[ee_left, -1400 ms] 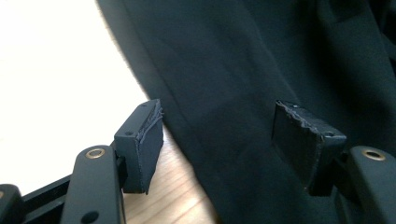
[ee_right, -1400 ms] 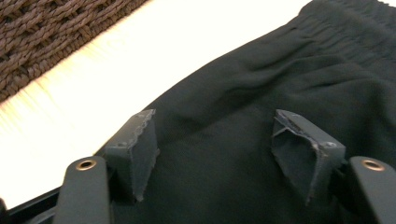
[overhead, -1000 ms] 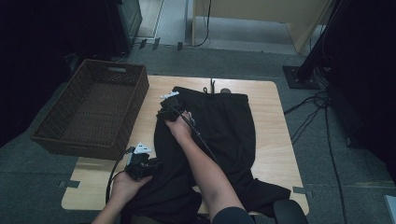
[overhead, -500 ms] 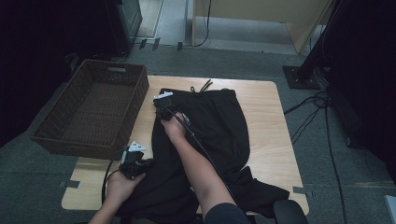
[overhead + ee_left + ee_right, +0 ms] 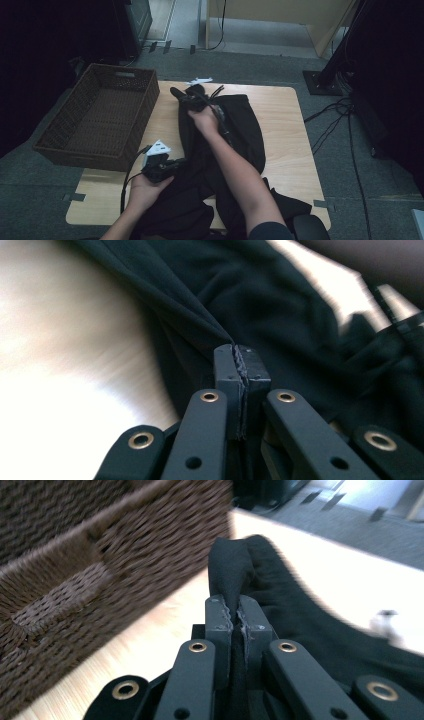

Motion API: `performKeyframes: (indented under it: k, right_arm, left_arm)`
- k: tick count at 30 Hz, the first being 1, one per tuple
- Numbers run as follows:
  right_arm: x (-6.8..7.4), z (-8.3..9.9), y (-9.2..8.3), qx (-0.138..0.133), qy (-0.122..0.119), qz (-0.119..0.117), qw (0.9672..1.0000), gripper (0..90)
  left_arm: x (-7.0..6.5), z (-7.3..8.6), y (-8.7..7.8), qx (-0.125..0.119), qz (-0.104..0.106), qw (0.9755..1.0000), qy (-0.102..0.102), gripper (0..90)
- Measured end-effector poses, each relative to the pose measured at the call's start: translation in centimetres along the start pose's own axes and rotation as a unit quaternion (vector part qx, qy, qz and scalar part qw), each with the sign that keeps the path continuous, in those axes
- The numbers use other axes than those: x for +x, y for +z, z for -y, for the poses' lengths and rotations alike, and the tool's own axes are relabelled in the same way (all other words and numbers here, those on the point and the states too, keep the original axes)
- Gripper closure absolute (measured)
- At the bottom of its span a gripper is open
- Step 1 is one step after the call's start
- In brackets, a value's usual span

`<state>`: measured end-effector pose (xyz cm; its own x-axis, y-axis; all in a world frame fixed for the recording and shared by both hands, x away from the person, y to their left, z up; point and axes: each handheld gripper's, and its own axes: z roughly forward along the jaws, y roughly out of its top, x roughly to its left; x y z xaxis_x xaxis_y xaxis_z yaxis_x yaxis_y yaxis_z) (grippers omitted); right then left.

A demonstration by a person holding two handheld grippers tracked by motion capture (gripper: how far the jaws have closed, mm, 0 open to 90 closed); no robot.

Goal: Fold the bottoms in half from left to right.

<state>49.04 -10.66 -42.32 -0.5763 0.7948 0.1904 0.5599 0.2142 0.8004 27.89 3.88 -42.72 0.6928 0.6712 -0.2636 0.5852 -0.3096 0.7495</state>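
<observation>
We list: black garment [image 5: 235, 125], mid-frame, no legible label; left gripper [image 5: 239, 365] and right gripper [image 5: 235, 615] each clenched on its fabric; basket [image 5: 80, 145] left.

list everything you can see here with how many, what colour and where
garment: one, black, spread over the table's middle and hanging off the near edge
basket: one, dark brown wicker, on the table's left edge
table: one, light wood, centre
cables: several, black, on the grey floor at right
left gripper: one, black, near left, shut on a fold of the garment
right gripper: one, black, far end beside the basket, shut on the garment's edge
forearms: two, entering from the bottom of the high view
</observation>
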Motion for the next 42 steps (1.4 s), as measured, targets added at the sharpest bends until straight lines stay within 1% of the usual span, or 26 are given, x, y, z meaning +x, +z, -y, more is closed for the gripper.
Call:
performKeyframes:
  k: [1,2,3,4,5,6,8,10,11,12,13,16,17,19,21,22,23,24,25,27,30,32,34,35,38,42]
  right_arm:
    - [-0.9,-0.1,-1.2,-0.007,0.005,0.006,0.9999,86.1]
    - [-2.2,0.0,-2.7,-0.018,0.014,0.011,0.9997,86.1]
    - [-3.0,0.1,-3.5,-0.026,0.02,0.015,0.9994,86.0]
    - [-4.4,0.4,-4.9,-0.029,0.024,0.026,0.999,85.9]
    - [-5.3,0.7,-5.5,-0.03,0.027,0.035,0.9986,85.8]
    - [-6.4,1.2,-6.3,-0.032,0.036,0.046,0.9978,85.8]
    - [-8.5,2.5,-7.6,-0.025,0.049,0.066,0.9963,85.5]
    - [-10.4,4.1,-8.1,-0.008,0.061,0.085,0.9945,85.2]
    - [-11.2,5.0,-8.1,0.004,0.065,0.095,0.9933,85.0]
    - [-12.0,5.9,-8.0,0.015,0.071,0.104,0.9919,84.9]
    - [-12.9,6.9,-7.7,0.029,0.081,0.112,0.99,84.8]
    - [-14.0,8.9,-7.0,0.056,0.099,0.119,0.9863,84.3]
    - [-14.1,9.4,-6.8,0.056,0.102,0.12,0.9859,84.2]
    - [-14.3,10.1,-6.3,0.062,0.107,0.119,0.9851,84.1]
    - [-14.2,10.4,-5.9,0.066,0.103,0.122,0.9849,84.0]
    - [-14.0,10.5,-5.6,0.068,0.101,0.125,0.9847,84.0]
    - [-13.8,10.6,-5.3,0.068,0.096,0.129,0.9847,84.0]
    - [-13.6,10.5,-5.1,0.069,0.093,0.133,0.9844,84.0]
    - [-13.5,10.5,-4.9,0.067,0.091,0.135,0.9844,83.9]
    - [-13.2,10.4,-4.5,0.062,0.097,0.138,0.9838,83.8]
    - [-12.5,10.1,-3.7,0.06,0.1,0.142,0.983,83.7]
    - [-11.9,9.7,-3.0,0.062,0.098,0.14,0.9833,83.3]
    - [-11.1,9.3,-2.3,0.065,0.093,0.139,0.9837,82.9]
    - [-10.6,9.1,-1.9,0.066,0.09,0.138,0.9842,82.8]
    - [-9.2,8.6,-0.5,0.06,0.094,0.132,0.985,82.6]
    - [-7.0,8.0,1.3,0.051,0.098,0.122,0.9863,82.2]
  left_arm:
    - [-1.0,-1.1,0.5,-0.003,0.005,0.9999,0.015,89.9]
    - [-1.6,-1.7,0.8,-0.003,0.008,0.9997,0.023,89.9]
    - [-2.5,-2.5,1.6,-0.001,0.014,0.9994,0.032,89.8]
    - [-3.0,-3.0,2.2,0.001,0.018,0.9992,0.037,89.8]
    - [-3.6,-3.4,3.1,0.006,0.023,0.999,0.039,89.7]
    - [-4.2,-3.7,4.1,0.01,0.031,0.9987,0.038,89.5]
    - [-5.1,-3.9,6.2,0.027,0.041,0.9981,0.037,89.2]
    - [-5.7,-3.4,8.5,0.053,0.037,0.997,0.043,89.0]
    - [-5.8,-3.0,9.6,0.066,0.035,0.9964,0.042,89.0]
    - [-5.8,-2.5,10.8,0.084,0.035,0.9951,0.039,89.0]
    - [-5.8,-2.2,11.4,0.093,0.035,0.9943,0.038,88.9]
    - [-5.5,-1.2,12.8,0.116,0.025,0.9921,0.04,88.8]
    - [-5.3,-1.0,13.1,0.125,0.022,0.991,0.042,88.8]
    - [-4.9,-0.4,13.6,0.138,0.007,0.989,0.053,88.8]
    - [-4.3,0.0,13.8,0.146,0.0,0.9881,0.049,88.8]
    - [-3.8,0.2,13.6,0.137,0.006,0.9897,0.04,88.9]
    - [-3.4,0.2,13.5,0.136,0.006,0.9901,0.035,89.0]
    - [-3.2,0.3,13.3,0.135,0.002,0.9903,0.033,89.1]
    - [-2.9,0.3,13.1,0.135,-0.003,0.9902,0.036,89.1]
    - [-2.2,0.4,12.5,0.134,-0.013,0.9901,0.038,89.1]
    - [-0.5,0.9,11.2,0.131,-0.023,0.9908,0.029,89.1]
    - [0.8,1.2,10.1,0.131,-0.034,0.9905,0.024,89.1]
    - [2.1,1.5,9.0,0.129,-0.051,0.9901,0.023,89.1]
    - [2.9,1.6,8.4,0.131,-0.058,0.9895,0.021,89.1]
    - [5.2,2.0,6.6,0.136,-0.084,0.987,0.013,89.1]
    - [7.9,2.6,4.4,0.137,-0.109,0.9844,-0.013,89.1]
